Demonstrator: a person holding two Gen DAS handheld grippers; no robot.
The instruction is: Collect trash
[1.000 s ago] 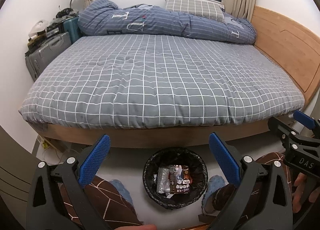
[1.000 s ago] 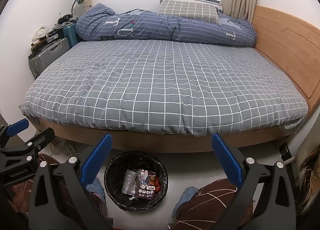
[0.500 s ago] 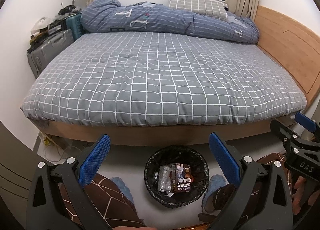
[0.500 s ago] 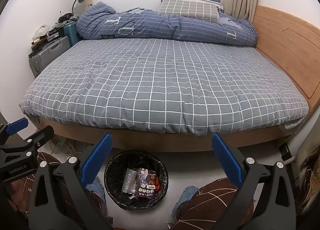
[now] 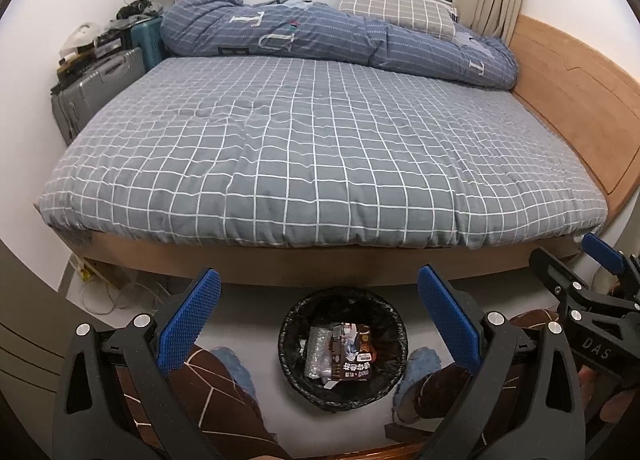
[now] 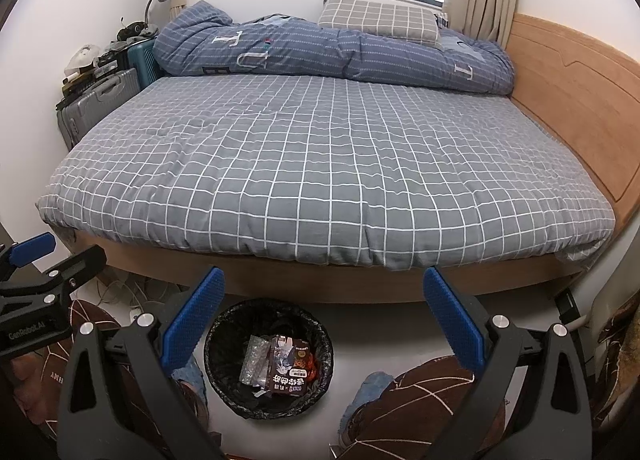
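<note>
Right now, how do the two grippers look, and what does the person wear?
Both the left gripper and the right gripper have black frames with silver screws and blue textured pads. White lettering marks their sides: "DAS" on the right one, "GenRobot.AI" on the left. The person wears brown trousers with thin pale lines.

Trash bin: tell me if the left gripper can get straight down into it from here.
Probably yes. The left gripper is open and empty, the bin sits on the floor right below and between its fingers, and nothing covers its mouth. Only wrappers lie inside, and the person's knees flank it.
</note>
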